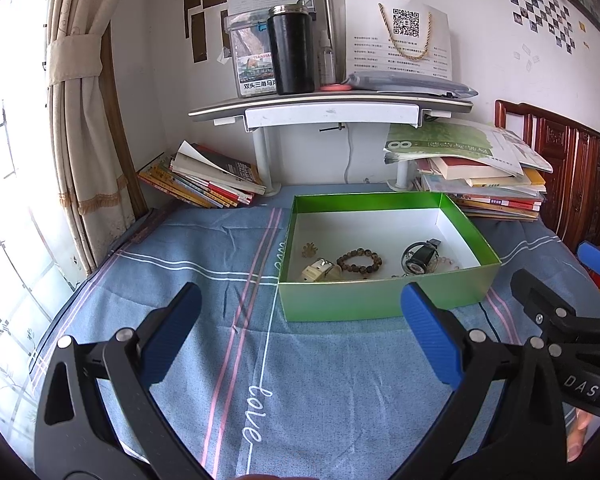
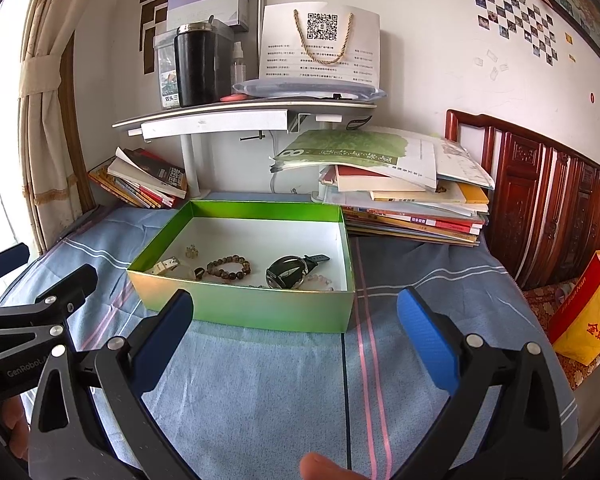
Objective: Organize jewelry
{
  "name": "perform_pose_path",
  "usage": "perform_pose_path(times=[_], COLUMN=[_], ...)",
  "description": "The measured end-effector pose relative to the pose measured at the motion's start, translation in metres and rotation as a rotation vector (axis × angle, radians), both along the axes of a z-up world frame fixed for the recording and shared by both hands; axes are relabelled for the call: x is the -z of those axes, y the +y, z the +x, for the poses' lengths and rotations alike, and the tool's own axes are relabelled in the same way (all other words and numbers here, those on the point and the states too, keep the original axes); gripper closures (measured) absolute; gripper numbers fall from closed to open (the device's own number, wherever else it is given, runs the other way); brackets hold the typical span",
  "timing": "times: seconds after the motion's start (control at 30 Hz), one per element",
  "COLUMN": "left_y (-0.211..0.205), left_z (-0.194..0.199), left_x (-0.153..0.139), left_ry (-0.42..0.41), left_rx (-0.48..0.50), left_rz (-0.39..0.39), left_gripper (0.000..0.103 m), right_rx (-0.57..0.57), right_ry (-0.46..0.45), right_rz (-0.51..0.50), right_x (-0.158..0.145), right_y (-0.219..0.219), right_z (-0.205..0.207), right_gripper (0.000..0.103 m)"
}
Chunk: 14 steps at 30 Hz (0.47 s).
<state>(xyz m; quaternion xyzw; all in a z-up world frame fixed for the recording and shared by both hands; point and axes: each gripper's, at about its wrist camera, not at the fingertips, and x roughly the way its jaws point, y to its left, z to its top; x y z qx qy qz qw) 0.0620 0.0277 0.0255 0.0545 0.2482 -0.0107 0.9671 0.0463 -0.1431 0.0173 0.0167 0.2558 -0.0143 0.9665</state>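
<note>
Left gripper (image 1: 300, 332) and right gripper (image 2: 294, 336) both held low over the blue cloth (image 1: 220, 280) at the near edge of the bench, jaws spread wide, nothing between them. Green box (image 1: 380, 300) lidless on the cloth toward the middle of the bench, white inside, just ahead of both grippers. Inside, near its front wall: a brown bead bracelet (image 1: 359, 261) at the centre, a cream-strapped watch (image 1: 320, 271) beside it toward the window side, a small gold ornament (image 1: 309, 249) just behind that, and a dark round watch (image 1: 418, 258) toward the bed side with a pale pink bead bracelet (image 2: 320, 281) touching it. Stacks of books (image 1: 204, 180) at both back corners, on either side of a white shelf stand carrying a black tumbler (image 1: 291, 50). Red-and-yellow bag (image 2: 584, 320) off the bed-side edge, by the carved wooden headboard (image 2: 548, 208).
</note>
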Motion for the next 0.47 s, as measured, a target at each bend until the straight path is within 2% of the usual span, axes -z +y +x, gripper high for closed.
perform_pose_path(times=[0.47], left_y=[0.0030], left_z=[0.0017], left_x=[0.0006], left_ry=[0.006], left_rx=[0.010], left_rz=[0.006], left_gripper=[0.004], right_rx=[-0.002], right_ry=[0.004], right_rz=[0.001], right_x=[0.0020], right_y=[-0.0008], right_z=[0.0003], right_gripper=[0.003])
